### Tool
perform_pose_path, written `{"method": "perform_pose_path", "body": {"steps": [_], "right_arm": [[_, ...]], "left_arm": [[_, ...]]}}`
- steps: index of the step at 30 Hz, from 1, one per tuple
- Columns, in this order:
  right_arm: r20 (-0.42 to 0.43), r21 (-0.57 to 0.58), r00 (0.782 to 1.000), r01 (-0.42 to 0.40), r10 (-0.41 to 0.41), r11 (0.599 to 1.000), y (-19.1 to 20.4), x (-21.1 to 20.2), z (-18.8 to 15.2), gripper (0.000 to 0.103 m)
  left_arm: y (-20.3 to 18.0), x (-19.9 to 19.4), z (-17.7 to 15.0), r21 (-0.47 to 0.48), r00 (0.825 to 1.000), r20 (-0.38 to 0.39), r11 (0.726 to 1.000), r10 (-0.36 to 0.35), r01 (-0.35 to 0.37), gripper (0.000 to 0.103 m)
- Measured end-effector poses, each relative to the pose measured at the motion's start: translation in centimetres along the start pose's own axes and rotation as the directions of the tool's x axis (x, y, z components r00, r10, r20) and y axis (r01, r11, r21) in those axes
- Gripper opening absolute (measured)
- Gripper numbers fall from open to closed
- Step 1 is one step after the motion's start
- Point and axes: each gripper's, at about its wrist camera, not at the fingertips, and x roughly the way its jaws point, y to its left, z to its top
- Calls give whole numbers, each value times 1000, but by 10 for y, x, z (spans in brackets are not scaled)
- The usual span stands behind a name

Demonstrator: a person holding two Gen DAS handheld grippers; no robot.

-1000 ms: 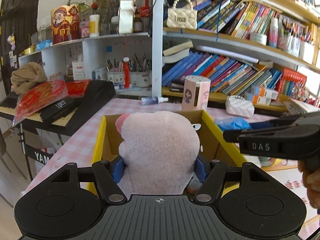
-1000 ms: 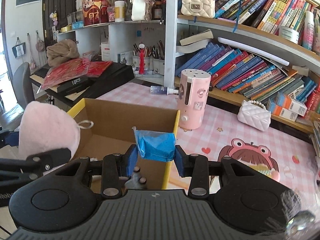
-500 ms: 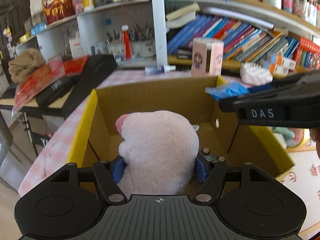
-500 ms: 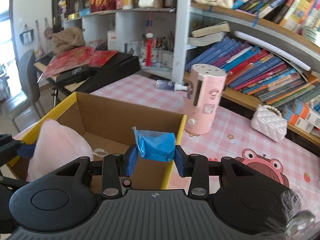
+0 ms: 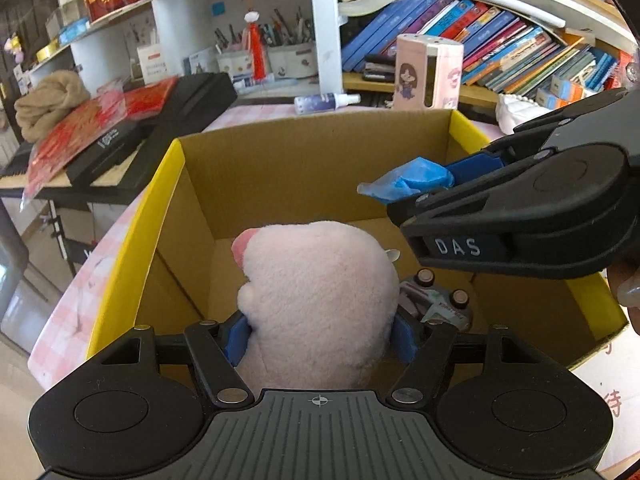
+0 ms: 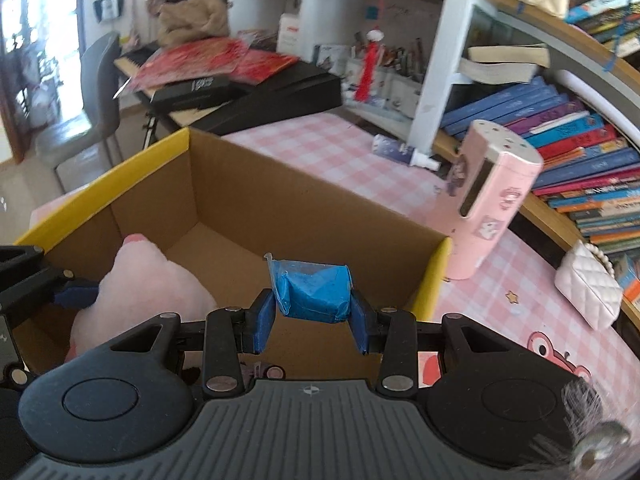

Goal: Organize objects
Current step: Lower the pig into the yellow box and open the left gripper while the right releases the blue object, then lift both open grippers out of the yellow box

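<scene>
A yellow-rimmed cardboard box [image 5: 280, 168] stands open on the pink checked table. My left gripper [image 5: 320, 336] holds a pink plush toy [image 5: 316, 292] low inside the box. Its blue pads still touch the toy's sides while the jaws are opening. A small toy car [image 5: 436, 304] lies on the box floor beside the plush. My right gripper [image 6: 312, 320] is shut on a blue wrapped packet [image 6: 314, 290], held over the box [image 6: 256, 200] near its right wall. The plush [image 6: 148, 288] shows at the left of the right wrist view, and the packet [image 5: 412, 178] at the right of the left wrist view.
A pink cylindrical holder [image 6: 492, 208], a spray bottle [image 6: 400, 150] and a white quilted purse [image 6: 588, 288] sit on the table right of the box. A black keyboard [image 6: 256, 92] under red packets lies behind it. Bookshelves [image 6: 580, 148] line the back, and a grey chair [image 6: 100, 92] stands at left.
Both grippers have come down toward the box. The plush has sunk from above the rim to inside the box. The right gripper has carried the blue packet leftward over the box.
</scene>
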Motion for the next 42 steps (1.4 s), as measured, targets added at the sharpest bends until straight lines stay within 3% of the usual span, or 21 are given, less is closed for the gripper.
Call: {"method": "perform_pose_path", "body": {"steps": [11, 15, 19, 25, 30, 42], "right_arm": [[-83, -83, 996, -49, 42, 995, 8, 18, 2, 37], [-123, -114, 991, -59, 45, 992, 11, 22, 2, 37], [-160, -127, 986, -72, 51, 989, 12, 27, 3, 37], [-209, -126, 975, -98, 70, 987, 15, 32, 3, 37], [-205, -119, 976, -103, 77, 988, 16, 31, 2, 37], [-86, -51, 995, -54, 49, 997, 14, 0, -4, 51]], "left_arm": [[1, 5, 0, -20, 1000, -19, 1000, 15, -16, 75], [-3, 0, 1, 0, 1000, 12, 1000, 25, -25, 88], [-7, -7, 2, 29, 999, 41, 999, 27, -29, 89], [-4, -7, 0, -3, 1000, 26, 1000, 16, -15, 89], [-2, -11, 0, -12, 999, 34, 1000, 18, -17, 89], [2, -39, -7, -18, 995, 94, 1000, 21, -19, 94]]}}
